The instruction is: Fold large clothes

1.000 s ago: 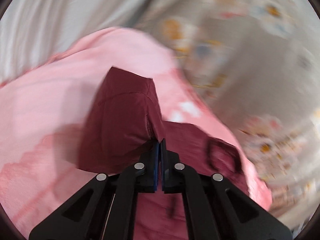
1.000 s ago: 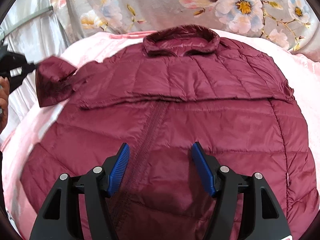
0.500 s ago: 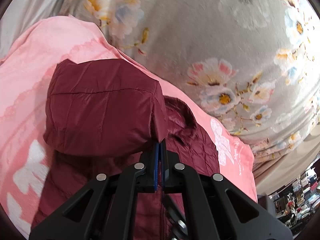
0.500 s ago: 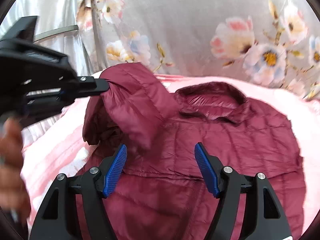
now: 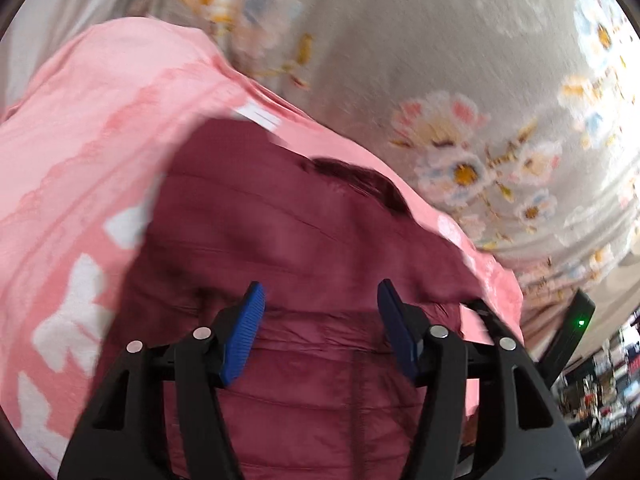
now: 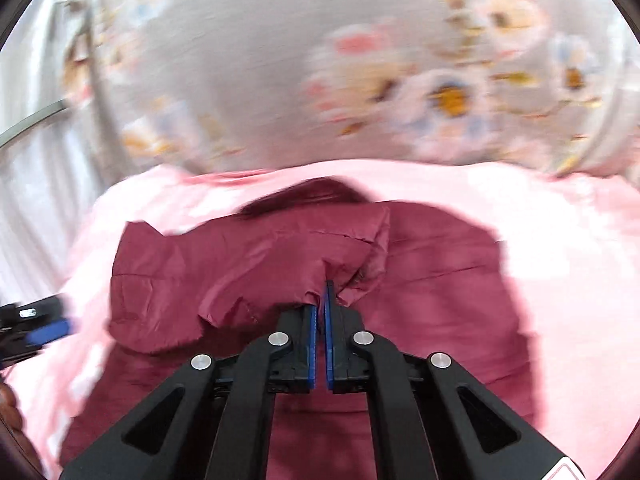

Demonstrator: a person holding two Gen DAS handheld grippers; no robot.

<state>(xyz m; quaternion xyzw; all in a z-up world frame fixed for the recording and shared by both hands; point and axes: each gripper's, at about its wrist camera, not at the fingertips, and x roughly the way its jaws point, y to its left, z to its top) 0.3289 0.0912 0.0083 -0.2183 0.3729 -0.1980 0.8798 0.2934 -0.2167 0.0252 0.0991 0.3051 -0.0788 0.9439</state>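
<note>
A maroon quilted jacket (image 5: 280, 240) lies on a pink blanket (image 5: 80, 128), its collar at the far end. My left gripper (image 5: 320, 316) is open and empty, hovering over the jacket's upper part. In the right wrist view the jacket (image 6: 440, 264) has a sleeve folded across its chest. My right gripper (image 6: 321, 300) is shut on the sleeve's end (image 6: 344, 256) and holds it a little above the jacket. The left gripper (image 6: 36, 328) shows at the left edge of that view. Both views are blurred by motion.
A grey floral curtain or sheet (image 6: 320, 60) hangs behind the bed. The pink blanket (image 6: 580, 240) extends to both sides of the jacket. The right gripper's body (image 5: 568, 332) and a cluttered shelf (image 5: 608, 380) show at the right of the left wrist view.
My left gripper carried the sleeve over the jacket, then opened and let it go. My right gripper, open before, has shut on the sleeve's end.
</note>
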